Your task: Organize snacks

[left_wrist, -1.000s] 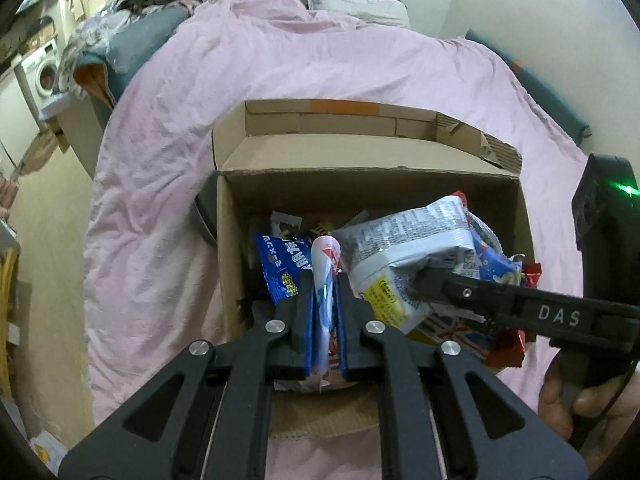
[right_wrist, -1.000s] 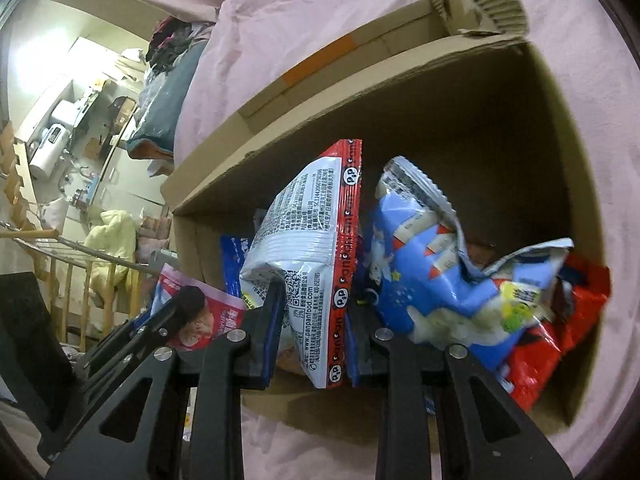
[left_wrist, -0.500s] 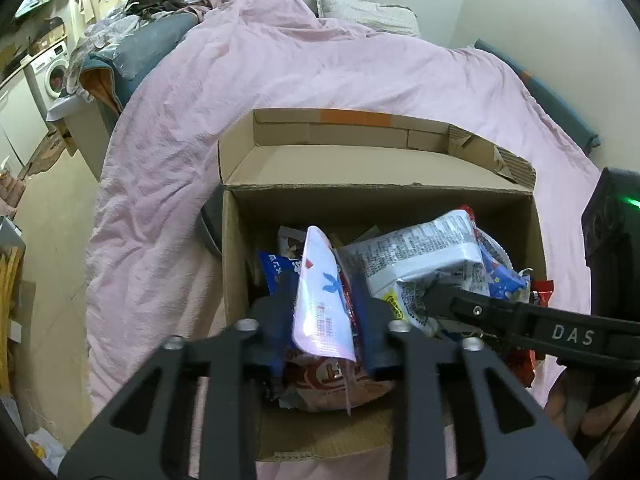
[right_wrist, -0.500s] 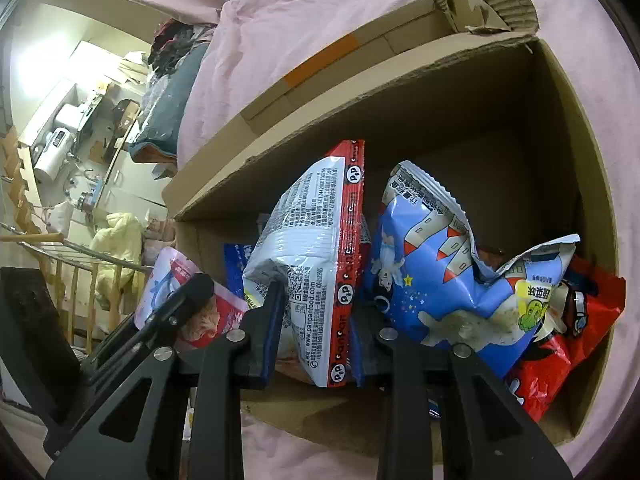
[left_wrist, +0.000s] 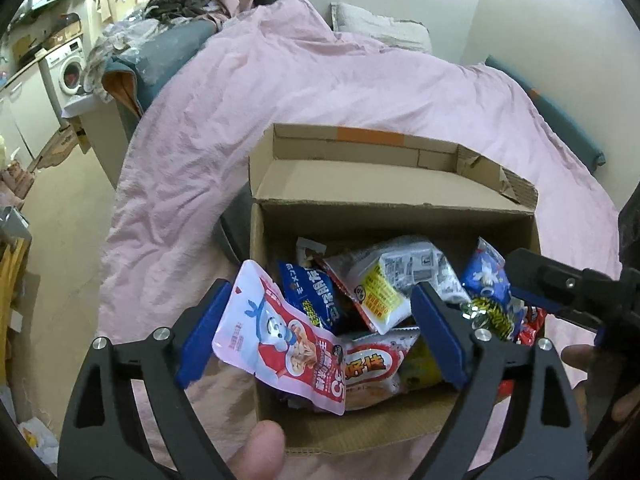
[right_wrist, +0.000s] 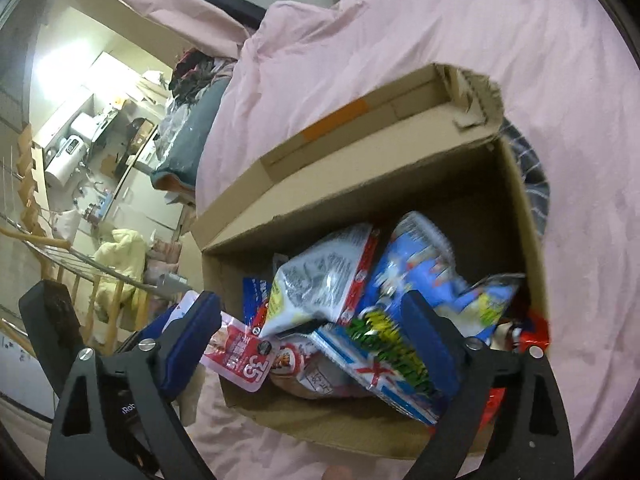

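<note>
Snack packets fill one open brown cardboard box (left_wrist: 400, 208) that sits on a bed under a pink wrinkled duvet (left_wrist: 320, 88). From the left wrist view, the left tool (left_wrist: 316, 334) has its two blue-padded jaws spread wide apart, clamped on nothing; one pink-and-white glossy pouch (left_wrist: 280, 344) lies draped over the box's near left corner between them, touching the left pad. Inside I count one dark blue packet with yellow lettering (left_wrist: 308, 300), one silver bag with a yellow label (left_wrist: 392, 284), one blue-and-white crinkled bag (left_wrist: 486, 276) and one white-and-red packet (left_wrist: 376, 364). One thumb (left_wrist: 258, 450) shows at the bottom edge.

From the right wrist view, the right tool (right_wrist: 312, 338) also stands wide apart, holding nothing, just above the box's near edge. One green-and-blue flat packet (right_wrist: 392, 356) lies between its jaws atop the pile. The silver bag leans beside the blue-and-white bag, and one red wrapper (right_wrist: 536, 328) sits in the far right corner.
</note>
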